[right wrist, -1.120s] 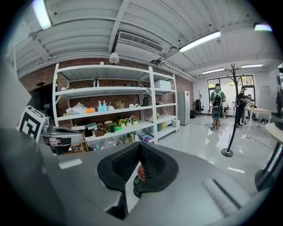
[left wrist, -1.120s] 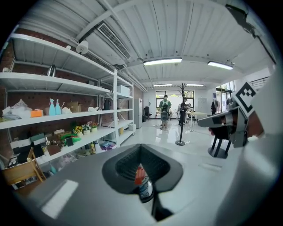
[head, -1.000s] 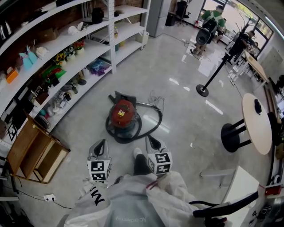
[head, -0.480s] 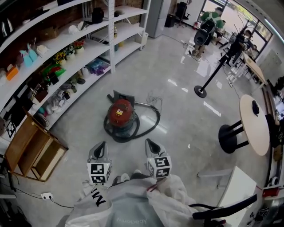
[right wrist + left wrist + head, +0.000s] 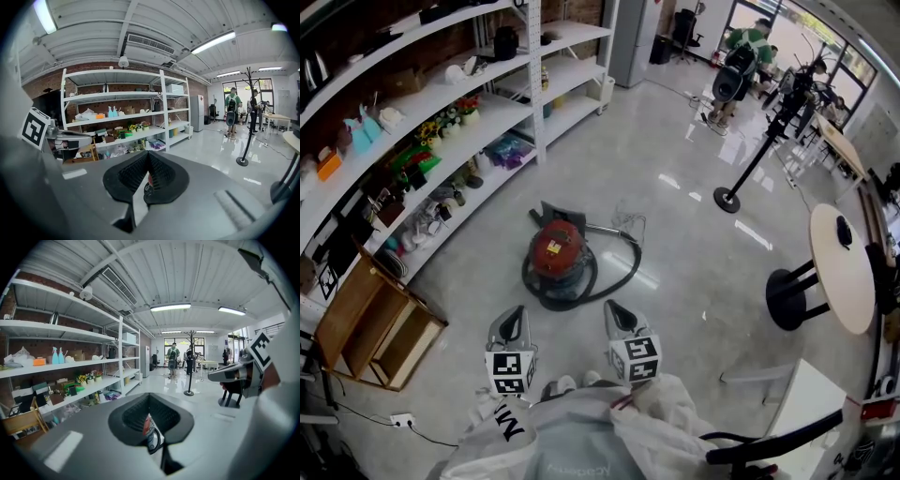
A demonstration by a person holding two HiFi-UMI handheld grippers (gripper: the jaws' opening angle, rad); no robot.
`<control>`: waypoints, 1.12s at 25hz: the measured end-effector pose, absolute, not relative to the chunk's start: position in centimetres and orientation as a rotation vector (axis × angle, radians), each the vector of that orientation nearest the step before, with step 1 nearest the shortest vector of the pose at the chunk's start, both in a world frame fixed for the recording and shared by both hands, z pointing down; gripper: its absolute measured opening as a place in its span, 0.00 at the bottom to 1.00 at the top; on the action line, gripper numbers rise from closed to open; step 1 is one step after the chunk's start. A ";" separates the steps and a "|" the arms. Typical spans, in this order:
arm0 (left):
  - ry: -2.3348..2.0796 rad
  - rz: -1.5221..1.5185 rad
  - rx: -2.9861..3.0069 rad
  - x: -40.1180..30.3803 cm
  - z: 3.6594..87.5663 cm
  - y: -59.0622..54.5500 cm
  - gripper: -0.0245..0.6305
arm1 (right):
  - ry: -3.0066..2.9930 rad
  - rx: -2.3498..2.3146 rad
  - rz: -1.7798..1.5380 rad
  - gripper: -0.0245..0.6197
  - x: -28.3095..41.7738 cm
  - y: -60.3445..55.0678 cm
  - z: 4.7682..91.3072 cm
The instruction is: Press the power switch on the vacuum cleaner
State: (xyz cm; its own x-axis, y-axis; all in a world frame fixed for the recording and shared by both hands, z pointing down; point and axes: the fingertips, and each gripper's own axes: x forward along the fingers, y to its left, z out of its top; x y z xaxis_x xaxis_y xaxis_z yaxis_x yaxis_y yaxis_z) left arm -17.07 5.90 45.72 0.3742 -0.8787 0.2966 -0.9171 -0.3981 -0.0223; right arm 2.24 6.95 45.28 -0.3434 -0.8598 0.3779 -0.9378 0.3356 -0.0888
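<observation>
Both hand-held grippers are held low in front of the person's white-clad body, side by side and level with each other, noses pointing forward at the vacuum cleaner (image 5: 558, 251). The left hand-held gripper (image 5: 514, 317) hangs short of the vacuum cleaner on its near left. The right hand-held gripper (image 5: 612, 311) hangs short of it on its near right. Neither touches it. In each gripper's own view the two dark ribbed pads meet at the tips, with only a thin slit behind them and nothing clamped between. A sliver of the red vacuum cleaner shows through that slit.

The vacuum cleaner sits on the glossy grey floor (image 5: 694, 244), a red drum on a dark base. Its black hose (image 5: 619, 267) loops round its near and right sides. Its power switch cannot be made out.

Left of the vacuum cleaner runs a long white shelf unit (image 5: 441, 141) loaded with small goods. An open wooden cabinet (image 5: 370, 319) stands at the shelf unit's near end. Right of the vacuum cleaner, well apart, is a round table (image 5: 842, 262) on a black foot. Beyond the vacuum cleaner stands a black pole stand (image 5: 728, 195). A person (image 5: 736, 66) is farther off behind that. Between the hand-held grippers and the vacuum cleaner, only bare floor shows.
</observation>
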 end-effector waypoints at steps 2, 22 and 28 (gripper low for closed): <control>-1.634 0.399 2.479 -16.6 45.6 5.6 0.04 | -2.343 1.596 0.419 0.04 2.5 6.7 45.2; -1.662 0.438 2.448 -14.7 46.1 4.0 0.04 | -2.376 1.559 0.433 0.04 4.0 4.3 46.1; -1.655 0.449 2.453 -13.9 46.2 3.8 0.04 | -2.377 1.557 0.443 0.04 4.6 4.2 46.4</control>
State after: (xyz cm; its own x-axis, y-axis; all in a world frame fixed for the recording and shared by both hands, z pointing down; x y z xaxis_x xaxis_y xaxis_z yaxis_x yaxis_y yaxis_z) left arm -13.93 3.85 46.23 0.3473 -0.8792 0.3262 -0.9236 -0.3810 -0.0436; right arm 4.61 4.18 46.40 -0.3889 -0.8386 0.3815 -0.9197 0.3774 -0.1080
